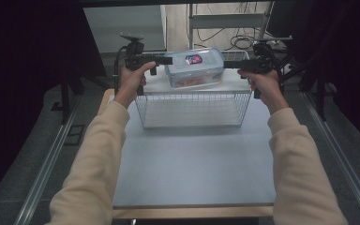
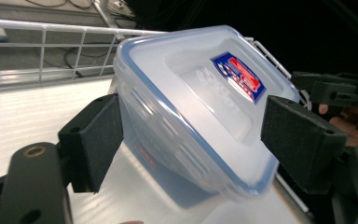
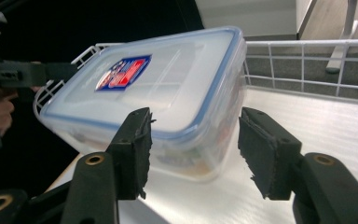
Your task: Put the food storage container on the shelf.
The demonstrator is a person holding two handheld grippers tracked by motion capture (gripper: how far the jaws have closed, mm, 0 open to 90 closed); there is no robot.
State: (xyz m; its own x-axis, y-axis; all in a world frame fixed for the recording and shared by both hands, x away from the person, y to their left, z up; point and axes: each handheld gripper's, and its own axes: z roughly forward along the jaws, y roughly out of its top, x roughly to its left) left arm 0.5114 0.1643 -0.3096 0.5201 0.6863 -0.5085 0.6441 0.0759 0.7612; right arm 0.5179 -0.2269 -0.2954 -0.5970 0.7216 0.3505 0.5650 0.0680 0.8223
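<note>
Release step: at upper centre, left gripper (image 1: 168, 60) and right gripper (image 1: 228, 62), jaws wide, flank the lidded container (image 1: 195, 67) in the wire basket (image 1: 192, 110); next, probably both withdraw.

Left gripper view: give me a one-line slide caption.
Left gripper open, its fingers flanking a clear lidded container on a white surface, wire basket behind.

Storage box (image 2: 186, 121): translucent plastic, smooth, slightly glossy; lid with blue seal line and glossy printed label (image 2: 238, 75). Basket (image 1: 192, 110): thin white-coated wire mesh. Tabletop (image 1: 192, 164): matt pale sheet, wood-look front edge. Gripper pads (image 3: 261, 149): rough black foam. Sleeves (image 1: 93, 159): soft cream cloth.
</note>
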